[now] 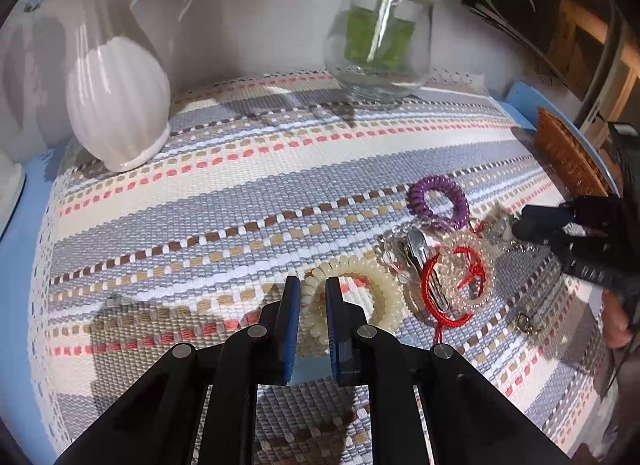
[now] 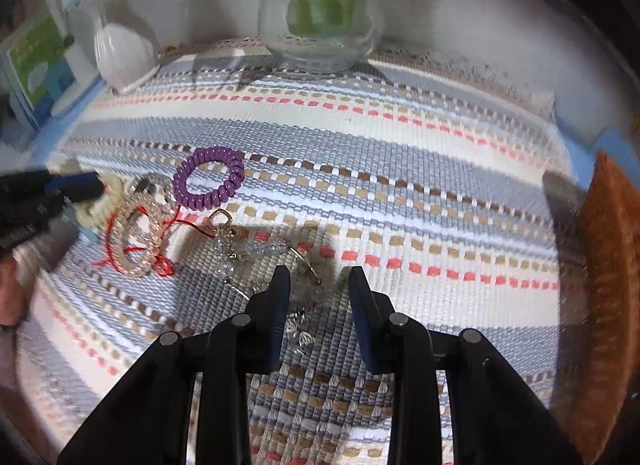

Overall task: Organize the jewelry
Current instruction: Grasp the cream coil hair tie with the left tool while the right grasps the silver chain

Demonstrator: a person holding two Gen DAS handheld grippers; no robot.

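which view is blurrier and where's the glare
Right wrist view is blurrier, smearing the glass vase and the left gripper; left wrist view is sharper, with glare streaks on the white vase and hard shadows across the striped mat.

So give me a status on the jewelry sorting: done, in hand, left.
Done: nothing looks sorted yet; whether the woven basket holds anything cannot be seen.
In hand: the left gripper has its fingers closed around the cream coil bracelet; the right gripper is open over the gold and crystal pieces.
Left: the purple coil, the clear coil and the red cord lie loose on the striped mat.
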